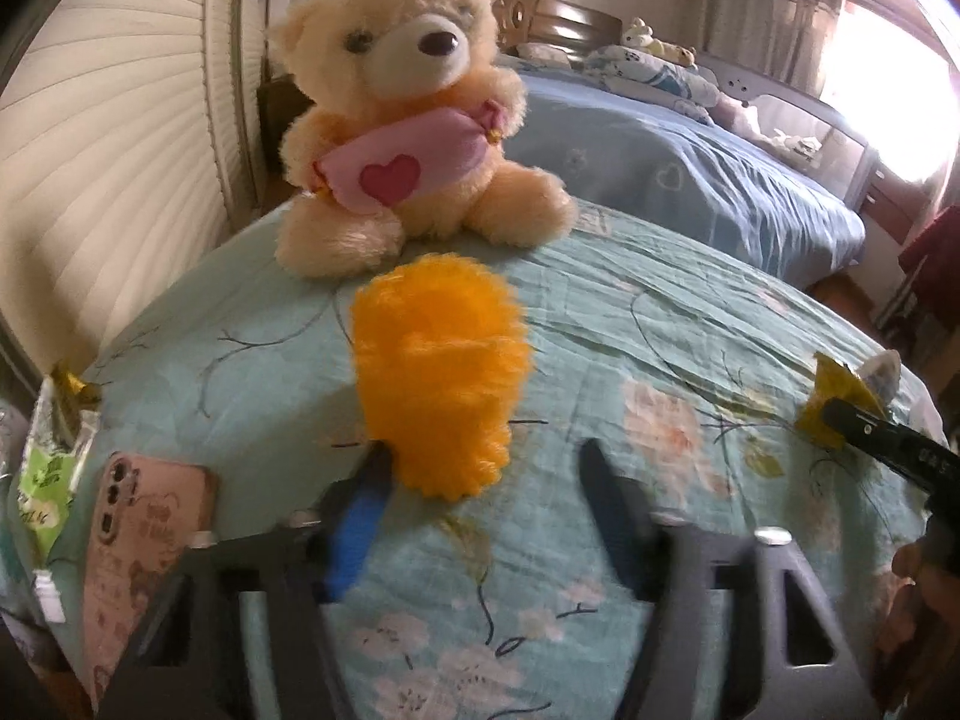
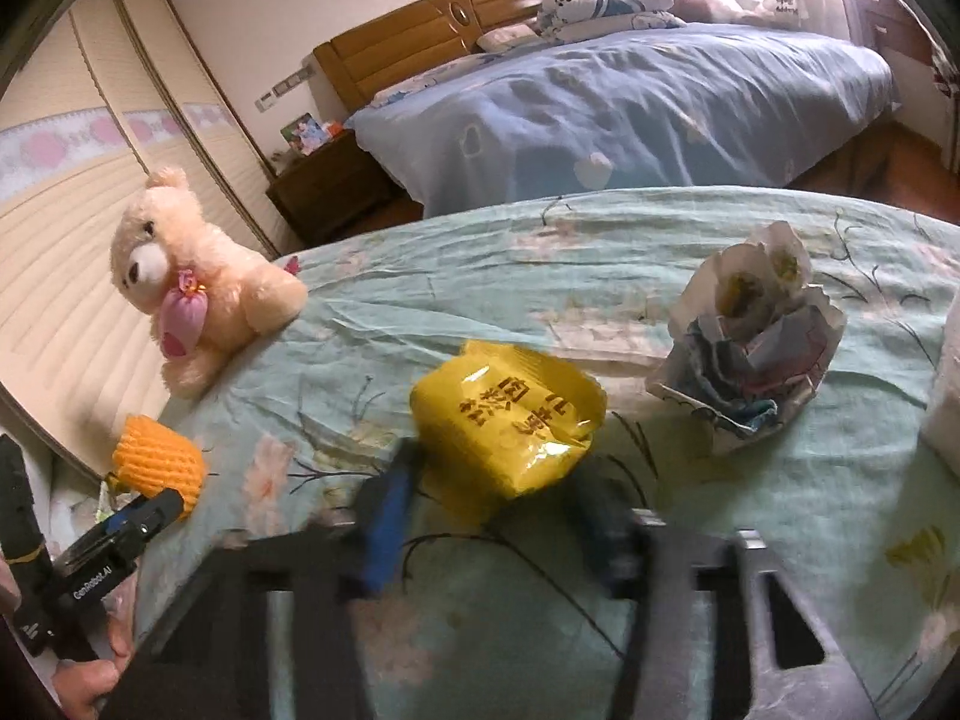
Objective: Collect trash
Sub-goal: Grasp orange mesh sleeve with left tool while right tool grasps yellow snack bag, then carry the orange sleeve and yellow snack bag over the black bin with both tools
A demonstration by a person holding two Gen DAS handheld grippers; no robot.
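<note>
Both tongs closing in on bed litter

Left tongs (image 1: 480, 474) stand half-open beside the orange foam net (image 1: 441, 372); right tongs (image 2: 498, 498) half-open around the yellow wrapper (image 2: 510, 420). Neither grips yet: centre, then pinch.

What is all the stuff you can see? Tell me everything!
teddy bear: one, cream, sitting at the cover's far edge
foam net: one, orange, between the left tongs
snack packet: one, yellow, between the right tongs
crumpled paper: one, white and blue, right of the packet
phone: one, pink case, near left edge
wrapper: one, green and white, beside the phone
flowery cover: one, pale teal, under these things
bed: one, blue, behind
left tongs: dark, open around the net
right tongs: dark, grip unclear
hand: one, holding the left tongs
</note>
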